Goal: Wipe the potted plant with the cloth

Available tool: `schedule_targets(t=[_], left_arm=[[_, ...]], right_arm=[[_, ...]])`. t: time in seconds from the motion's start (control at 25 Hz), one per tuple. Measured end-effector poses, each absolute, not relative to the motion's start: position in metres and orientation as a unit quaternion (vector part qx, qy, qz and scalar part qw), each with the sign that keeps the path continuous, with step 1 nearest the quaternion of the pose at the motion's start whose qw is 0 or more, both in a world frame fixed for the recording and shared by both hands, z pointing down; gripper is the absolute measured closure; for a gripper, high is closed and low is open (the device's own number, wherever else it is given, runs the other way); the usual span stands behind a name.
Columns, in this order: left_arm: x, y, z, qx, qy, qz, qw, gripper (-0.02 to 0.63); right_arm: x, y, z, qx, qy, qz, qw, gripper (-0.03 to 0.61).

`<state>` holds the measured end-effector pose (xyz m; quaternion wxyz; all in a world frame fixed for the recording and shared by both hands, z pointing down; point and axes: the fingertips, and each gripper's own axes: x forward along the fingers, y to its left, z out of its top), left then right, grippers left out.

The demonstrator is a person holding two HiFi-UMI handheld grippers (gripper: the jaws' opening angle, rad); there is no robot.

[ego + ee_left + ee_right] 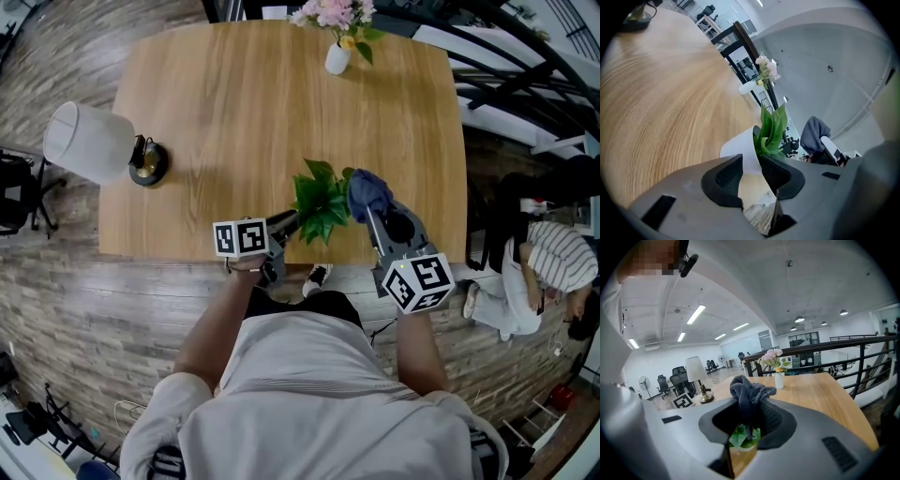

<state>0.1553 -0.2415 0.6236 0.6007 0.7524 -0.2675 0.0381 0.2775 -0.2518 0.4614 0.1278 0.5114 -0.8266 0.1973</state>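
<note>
Left gripper sits at the near edge of the table, left of the potted plant. On the plant's right is the right gripper, its cloth just beside the foliage.

Left gripper view: jaws apart, white pot between them, broad green leaves upright.

Right gripper view: jaws clamped on the bunched blue-grey cloth, plant below it.
</note>
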Motion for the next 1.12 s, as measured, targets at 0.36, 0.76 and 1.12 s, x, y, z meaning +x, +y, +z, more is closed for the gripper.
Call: schedule_targets(t=[0.36, 0.76, 1.12], left_arm=[[0.16, -0.249, 0.63, 0.723, -0.261, 0.0, 0.639, 0.512], [0.161, -0.25, 0.631, 0.717, -0.266, -0.015, 0.644, 0.512], [0.16, -0.25, 0.631, 0.717, -0.27, -0.014, 0.643, 0.512]], right_arm=[[0.257, -0.271, 0.455, 0.462, -0.854, 0.186, 0.148, 0.442], [0.174, -0.296, 0.535, 0.327, -0.873, 0.228, 0.28, 0.442], [0.22, -0.33, 0.506, 0.439, -0.855, 0.104, 0.257, 0.443]])
